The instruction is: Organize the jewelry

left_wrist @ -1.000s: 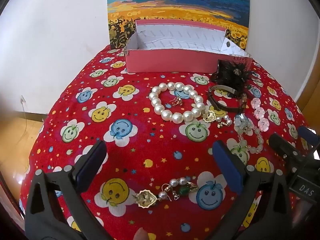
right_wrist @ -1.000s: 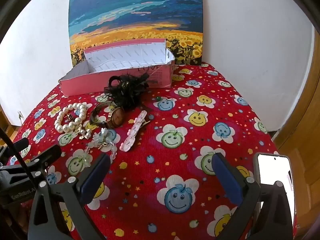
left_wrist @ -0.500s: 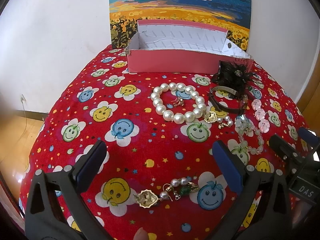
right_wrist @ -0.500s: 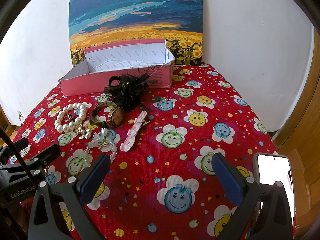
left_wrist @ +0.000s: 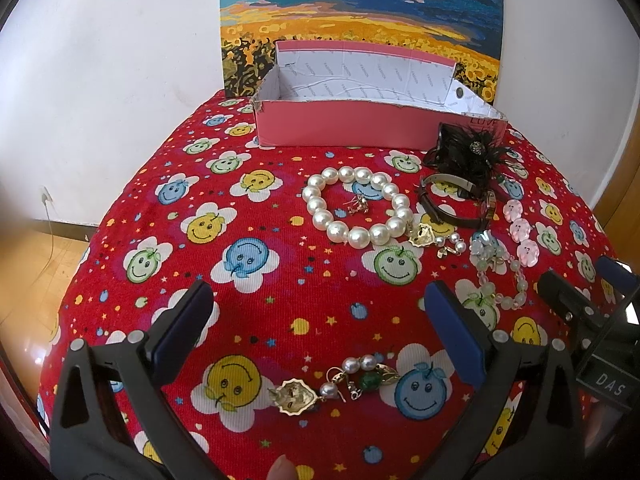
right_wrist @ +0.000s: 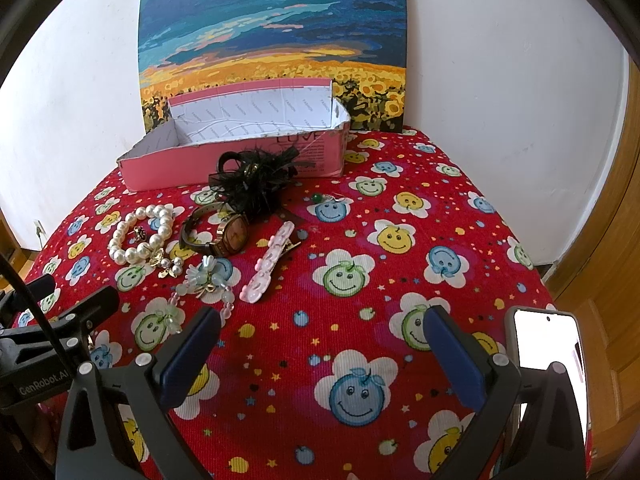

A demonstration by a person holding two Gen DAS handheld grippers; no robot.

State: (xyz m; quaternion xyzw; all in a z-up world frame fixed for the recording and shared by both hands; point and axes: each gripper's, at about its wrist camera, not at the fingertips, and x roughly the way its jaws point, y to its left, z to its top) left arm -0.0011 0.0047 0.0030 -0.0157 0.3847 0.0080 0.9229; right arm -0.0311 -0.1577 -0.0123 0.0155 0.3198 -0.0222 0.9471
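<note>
Left wrist view: left hand-held gripper (left_wrist: 320,320) gapes over earrings (left_wrist: 336,384); right hand-held gripper (right_wrist: 320,344) apart, empty.

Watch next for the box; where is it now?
In the right wrist view the watch lies left of centre, between the pearl bracelet and pink hair clip, before the black flower.
</note>
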